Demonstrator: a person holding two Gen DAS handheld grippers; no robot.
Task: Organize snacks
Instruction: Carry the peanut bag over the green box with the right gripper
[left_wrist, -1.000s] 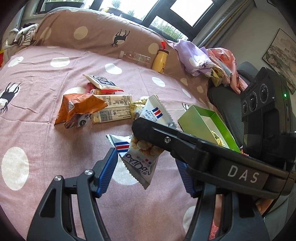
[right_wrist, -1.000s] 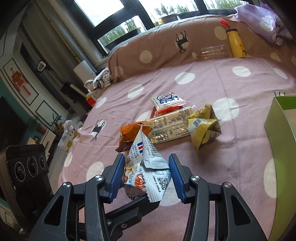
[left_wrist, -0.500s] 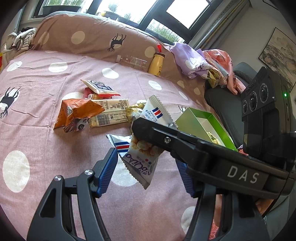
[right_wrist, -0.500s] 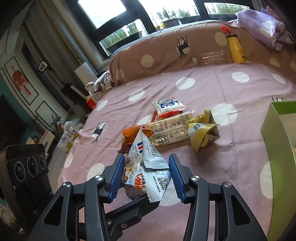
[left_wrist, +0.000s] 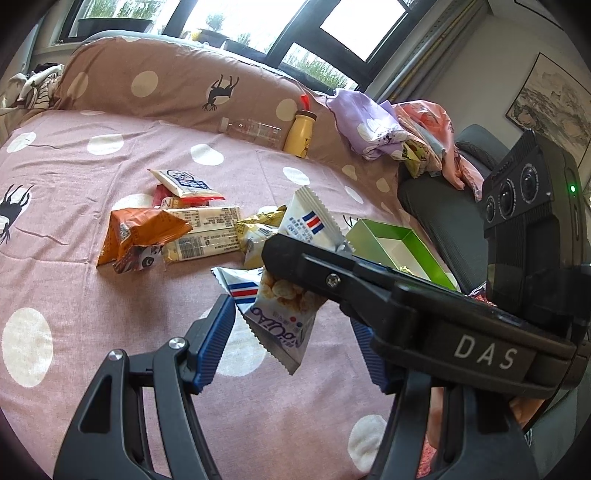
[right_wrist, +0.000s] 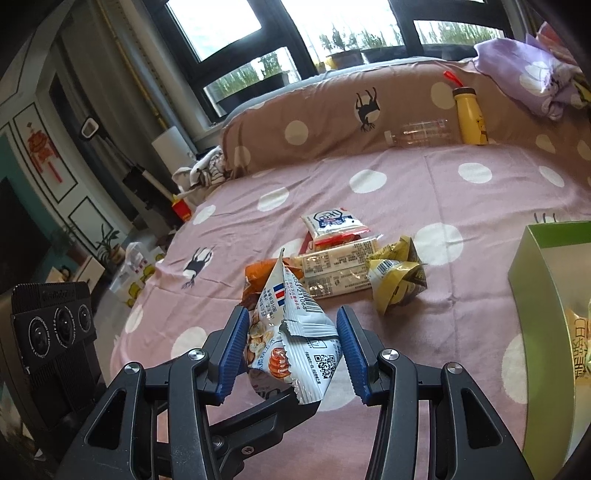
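Observation:
My right gripper is shut on a white snack packet with a red-and-blue stripe mark, held upright above the pink bedspread. In the left wrist view one finger of my right gripper crosses the frame, and the packet hangs below it. That packet sits between the blue pads of my left gripper, which is open and apart from it. The green box lies to the right with a yellow packet inside; the box is also behind my right gripper.
Loose snacks lie mid-bed: an orange packet, two long white bars, yellow packets and a white-blue packet. A yellow bottle and clear bottle lean on the bolster. Clothes and a dark chair are at right.

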